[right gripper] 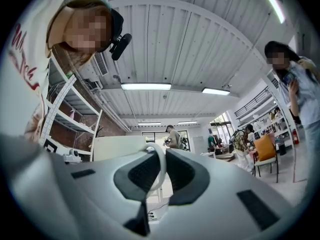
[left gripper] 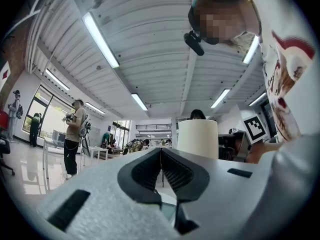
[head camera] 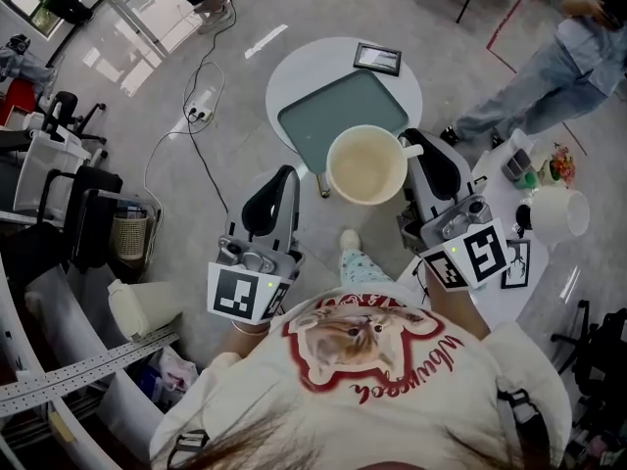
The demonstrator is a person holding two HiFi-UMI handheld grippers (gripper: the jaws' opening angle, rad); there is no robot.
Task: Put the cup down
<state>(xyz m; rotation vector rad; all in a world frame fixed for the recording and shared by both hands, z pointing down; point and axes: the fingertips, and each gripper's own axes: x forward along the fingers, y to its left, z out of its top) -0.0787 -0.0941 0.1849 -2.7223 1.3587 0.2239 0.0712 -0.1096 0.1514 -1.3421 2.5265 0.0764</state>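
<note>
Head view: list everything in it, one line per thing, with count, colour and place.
cup: 1, cream, held up over the tray's near corner by its handle
tray: 1, grey-green, on the round table
round table: 1, white, centre top
frame: 1, dark, far edge of the round table
power strip: 1, white, on the floor left of the round table, black cable attached
side table: 1, white, right, cluttered
container: 1, white, on the side table
chairs: at least 2, black, far left
bystander: 1, in jeans, top right
left gripper: 1, grey and black, left of the cup, shut, empty
right gripper: 1, grey and black, shut on the handle
</note>
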